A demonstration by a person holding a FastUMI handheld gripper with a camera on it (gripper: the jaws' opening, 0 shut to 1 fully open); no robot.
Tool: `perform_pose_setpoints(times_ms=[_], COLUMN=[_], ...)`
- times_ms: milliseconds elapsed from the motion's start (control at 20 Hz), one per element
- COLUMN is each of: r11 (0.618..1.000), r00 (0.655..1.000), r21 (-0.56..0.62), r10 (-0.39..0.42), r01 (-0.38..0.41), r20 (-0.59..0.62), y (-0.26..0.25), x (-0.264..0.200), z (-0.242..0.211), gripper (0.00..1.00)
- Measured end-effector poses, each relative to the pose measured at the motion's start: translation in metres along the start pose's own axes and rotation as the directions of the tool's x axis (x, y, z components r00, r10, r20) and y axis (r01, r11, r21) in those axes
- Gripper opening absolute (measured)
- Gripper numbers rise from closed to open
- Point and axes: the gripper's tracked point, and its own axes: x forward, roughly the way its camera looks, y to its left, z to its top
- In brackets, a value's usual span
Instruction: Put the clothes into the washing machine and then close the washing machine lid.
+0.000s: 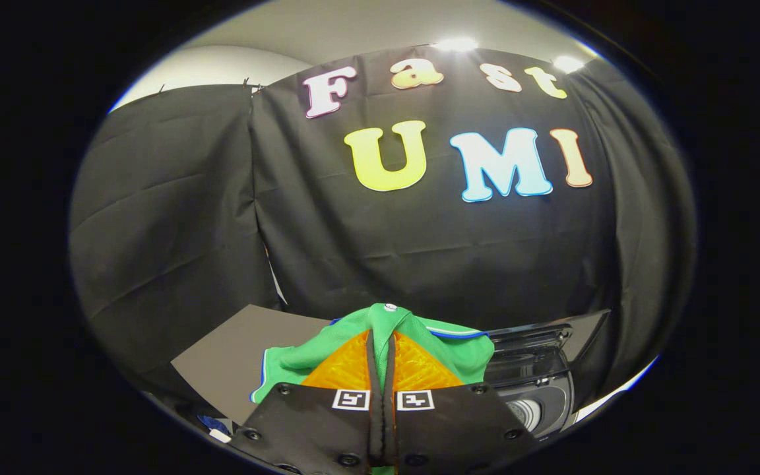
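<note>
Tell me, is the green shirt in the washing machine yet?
Not yet. Done: the tool has picked up the green shirt; its fingers are closed on the cloth, which bunches between and ahead of them. In hand: carrying it, with the washing machine open just beside it. Left: drop the shirt into the drum, then shut the raised lid.

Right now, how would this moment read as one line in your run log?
hand-held gripper: shut on green garment | garment: lifted, draped over fingers | washing machine: beyond and to the side, lid open | clothes: not yet in
</note>
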Motion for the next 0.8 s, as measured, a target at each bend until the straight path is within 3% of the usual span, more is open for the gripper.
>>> perform_pose_setpoints(times_ms=[800], r11=[0.998], r00=[0.999], r21=[0.044], r10=[-0.052], r01=[0.052], r20=[-0.003], y=[-0.101], x=[-0.033], z=[-0.005], gripper=[0.01])
